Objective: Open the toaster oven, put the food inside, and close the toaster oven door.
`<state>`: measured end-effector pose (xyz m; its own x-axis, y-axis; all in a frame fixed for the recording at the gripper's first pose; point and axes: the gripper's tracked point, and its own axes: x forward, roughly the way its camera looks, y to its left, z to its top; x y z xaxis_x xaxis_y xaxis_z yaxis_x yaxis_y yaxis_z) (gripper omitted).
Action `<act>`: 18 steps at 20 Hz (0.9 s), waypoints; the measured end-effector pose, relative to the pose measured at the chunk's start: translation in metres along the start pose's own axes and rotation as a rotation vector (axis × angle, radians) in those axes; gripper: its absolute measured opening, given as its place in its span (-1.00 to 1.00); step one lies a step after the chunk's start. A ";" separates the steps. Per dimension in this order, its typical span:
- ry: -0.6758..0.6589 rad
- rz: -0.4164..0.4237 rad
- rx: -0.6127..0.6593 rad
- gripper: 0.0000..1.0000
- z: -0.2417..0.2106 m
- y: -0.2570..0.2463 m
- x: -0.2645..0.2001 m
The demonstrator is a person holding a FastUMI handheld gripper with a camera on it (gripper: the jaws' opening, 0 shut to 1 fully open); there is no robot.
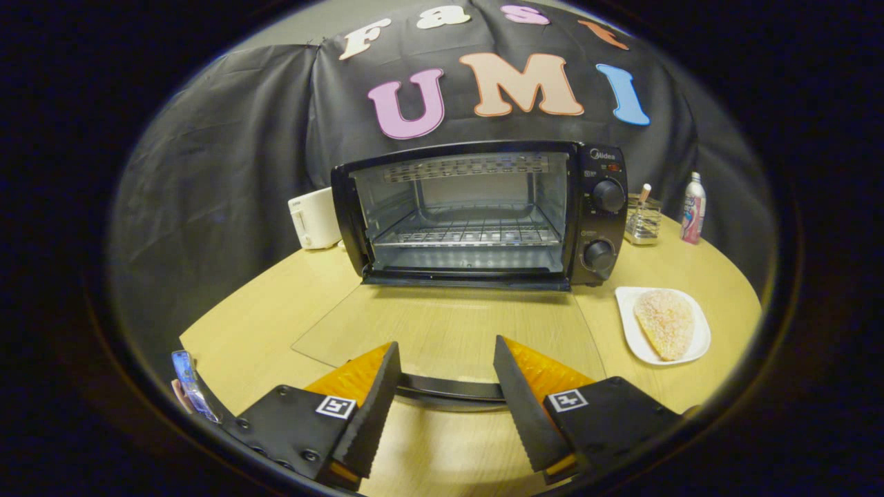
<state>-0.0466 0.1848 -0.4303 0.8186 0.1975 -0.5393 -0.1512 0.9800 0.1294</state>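
A black toaster oven (483, 214) stands at the back of the wooden table (262, 324) with its cavity and wire rack exposed. Its glass door (449, 331) lies folded down flat toward me. The door's dark handle bar (449, 390) crosses between my two fingers. My gripper (447, 376) is open, its fingers either side of the handle's middle and not pressing on it. The food (664, 322), a breaded flat piece, rests on a white plate (694, 345) to the right of the door, beyond my right finger.
A white appliance (314, 217) sits left of the oven. Right of the oven stand a glass holder (642, 222) and a pink-labelled bottle (693, 208). A small blue object (185, 376) lies at the table's near-left edge.
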 end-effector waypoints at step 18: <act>-0.022 -0.303 0.123 0.70 0.034 -0.177 -0.053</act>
<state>-0.0443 0.0005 -0.3963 0.8282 -0.1049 -0.5506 0.1683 0.9835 0.0658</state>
